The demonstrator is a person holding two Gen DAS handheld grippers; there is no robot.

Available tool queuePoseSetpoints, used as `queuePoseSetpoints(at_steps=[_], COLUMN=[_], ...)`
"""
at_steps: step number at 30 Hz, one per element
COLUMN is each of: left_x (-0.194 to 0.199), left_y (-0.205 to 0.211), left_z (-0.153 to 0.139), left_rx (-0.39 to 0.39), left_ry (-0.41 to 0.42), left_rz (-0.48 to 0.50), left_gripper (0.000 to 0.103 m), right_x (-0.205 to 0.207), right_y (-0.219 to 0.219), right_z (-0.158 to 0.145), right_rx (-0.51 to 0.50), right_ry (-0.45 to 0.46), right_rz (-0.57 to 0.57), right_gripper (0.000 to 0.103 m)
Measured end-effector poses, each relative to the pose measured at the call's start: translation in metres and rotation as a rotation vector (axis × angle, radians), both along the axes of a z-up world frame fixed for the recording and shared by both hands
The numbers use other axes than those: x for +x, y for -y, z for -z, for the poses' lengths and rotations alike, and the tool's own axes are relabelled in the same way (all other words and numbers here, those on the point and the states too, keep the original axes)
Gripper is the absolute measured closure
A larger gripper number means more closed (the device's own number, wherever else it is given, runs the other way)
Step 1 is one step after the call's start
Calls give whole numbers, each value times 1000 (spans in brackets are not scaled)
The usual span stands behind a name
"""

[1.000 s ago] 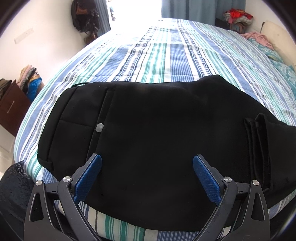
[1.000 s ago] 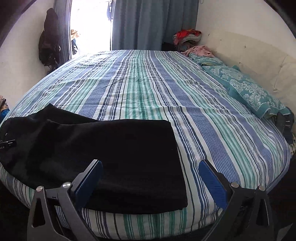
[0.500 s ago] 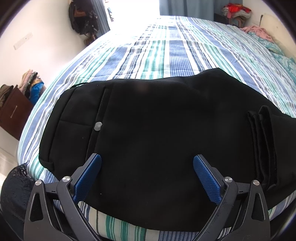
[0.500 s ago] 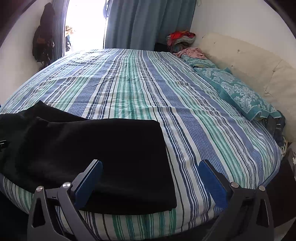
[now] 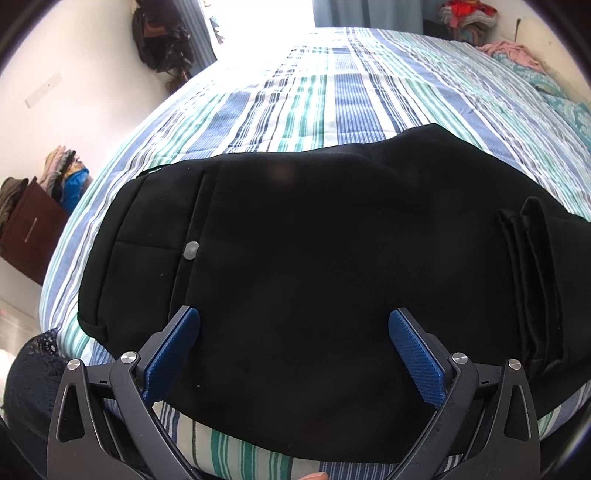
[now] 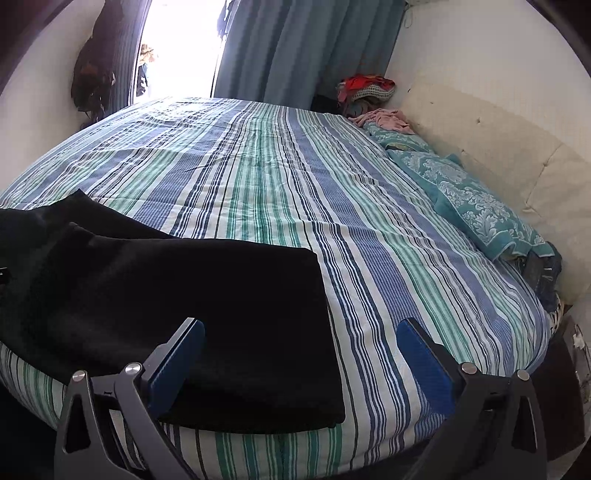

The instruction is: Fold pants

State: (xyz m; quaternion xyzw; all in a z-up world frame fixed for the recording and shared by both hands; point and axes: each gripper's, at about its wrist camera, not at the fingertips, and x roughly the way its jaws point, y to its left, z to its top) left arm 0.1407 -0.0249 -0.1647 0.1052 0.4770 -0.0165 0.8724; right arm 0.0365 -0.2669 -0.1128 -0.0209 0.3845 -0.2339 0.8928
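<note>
Black pants (image 5: 314, 258) lie flat near the front edge of a striped bed (image 5: 332, 92), waistband and grey button (image 5: 191, 250) to the left, leg hems folded back on top at the right (image 5: 532, 280). My left gripper (image 5: 293, 350) is open and empty, hovering over the seat of the pants. In the right wrist view the folded leg part (image 6: 166, 314) lies at the lower left. My right gripper (image 6: 301, 354) is open and empty, above the fold's right edge and the bedsheet (image 6: 295, 184).
Teal patterned pillows (image 6: 472, 206) and a cream headboard (image 6: 498, 147) line the right side. Clothes piles (image 6: 365, 88) sit at the far corner. A brown cabinet (image 5: 29, 229) stands left of the bed. Bags (image 5: 159, 33) hang on the wall.
The right gripper has drifted right, so the pants sit further left in its view. The left gripper has barely moved over the pants. Both stay open.
</note>
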Motion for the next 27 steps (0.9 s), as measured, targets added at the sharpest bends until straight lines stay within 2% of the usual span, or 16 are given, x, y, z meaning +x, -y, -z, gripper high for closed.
queuePoseSetpoints(at_steps=[19, 27], left_x=[-4, -9], left_y=[0, 11], left_z=[2, 5], left_rx=[-2, 83], left_ry=[31, 75], left_rz=[-8, 17], left_gripper=[0, 0], right_x=[1, -2], right_y=[7, 19], right_z=[4, 5], right_rx=[7, 17], right_ry=[-21, -34], right_rz=[41, 110], right_gripper=[0, 0])
